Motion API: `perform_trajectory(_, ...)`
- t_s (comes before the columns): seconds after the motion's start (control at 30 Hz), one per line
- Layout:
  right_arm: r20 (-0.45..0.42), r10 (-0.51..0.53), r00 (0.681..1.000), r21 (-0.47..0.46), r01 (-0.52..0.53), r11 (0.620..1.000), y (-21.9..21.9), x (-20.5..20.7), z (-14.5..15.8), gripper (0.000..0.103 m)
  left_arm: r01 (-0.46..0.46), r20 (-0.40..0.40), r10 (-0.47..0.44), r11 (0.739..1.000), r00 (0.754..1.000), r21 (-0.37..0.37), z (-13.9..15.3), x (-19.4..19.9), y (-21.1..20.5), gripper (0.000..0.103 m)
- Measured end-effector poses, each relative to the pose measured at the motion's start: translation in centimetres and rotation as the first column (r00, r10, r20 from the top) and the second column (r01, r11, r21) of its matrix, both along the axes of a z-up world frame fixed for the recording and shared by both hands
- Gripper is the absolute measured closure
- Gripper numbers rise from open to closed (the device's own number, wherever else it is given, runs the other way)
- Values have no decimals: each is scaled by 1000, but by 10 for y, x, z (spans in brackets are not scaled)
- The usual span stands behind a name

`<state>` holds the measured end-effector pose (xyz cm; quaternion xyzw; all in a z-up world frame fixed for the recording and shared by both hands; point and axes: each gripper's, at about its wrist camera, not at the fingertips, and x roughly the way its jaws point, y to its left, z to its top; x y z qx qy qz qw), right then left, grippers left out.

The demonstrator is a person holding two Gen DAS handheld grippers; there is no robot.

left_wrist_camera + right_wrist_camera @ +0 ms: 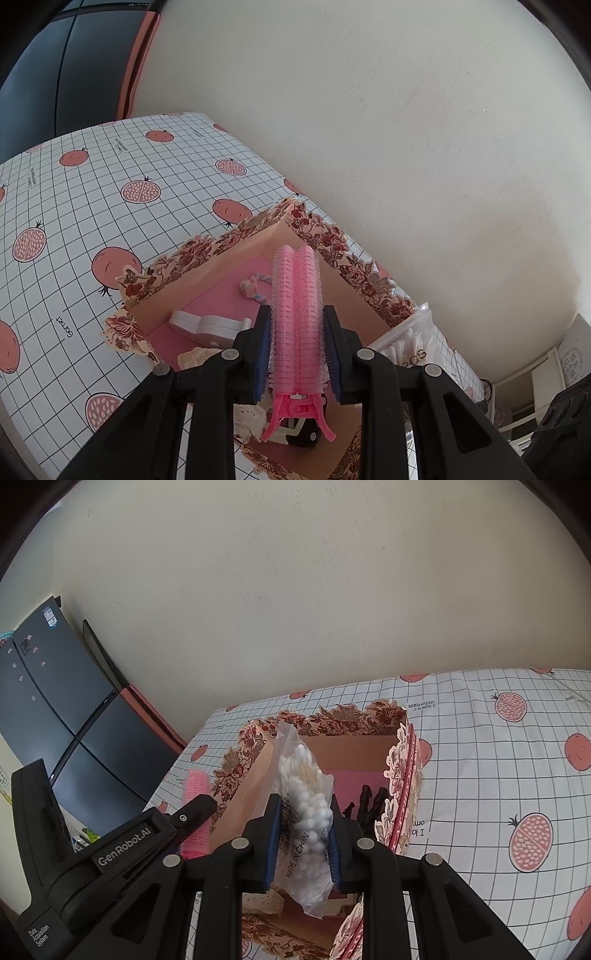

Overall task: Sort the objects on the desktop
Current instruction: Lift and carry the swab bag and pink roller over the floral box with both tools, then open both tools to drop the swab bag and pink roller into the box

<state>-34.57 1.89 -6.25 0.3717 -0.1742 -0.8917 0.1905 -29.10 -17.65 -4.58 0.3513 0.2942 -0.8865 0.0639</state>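
The left gripper [297, 354] clamps a pink bristly hair-roller clip [296, 314], long axis pointing over the floral-edged cardboard box [207, 273]; the right gripper [303, 843] pinches a clear bag of cotton swabs [304, 812] above that box's near edge.

Behind the table you have a plain cream wall [295, 590] filling the top of both views. Upper left of the right wrist view: a dark refrigerator [55, 701] with small magnets on its doors. Lower right of the left wrist view: pale shelving [535, 387], contents too blurred to tell.
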Motion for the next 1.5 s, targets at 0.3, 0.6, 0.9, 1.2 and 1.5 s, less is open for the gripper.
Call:
perform_trajectory(0.3,44,3,999,7,-3,1000,-1,-6,-13,77,19,60,-19,1000,998,0,-16,-9,8,75)
perform_trajectory(0.6,45,3,999,4,-3,1000,-3,-7,-11,76,13,77,-13,1000,997,-1,-17,-9,7,75)
perform_trajectory(0.9,52,7,999,10,-8,1000,-1,-7,-10,76,22,79,-21,1000,997,-14,-14,-9,8,59)
perform_trajectory(1.2,71,4,997,18,-5,1000,7,-7,-6,70,35,87,-31,998,996,-46,-8,-8,13,35)
perform_trajectory(1.5,84,-23,996,35,21,999,25,-5,3,49,42,70,-36,996,997,-75,2,-1,23,19)
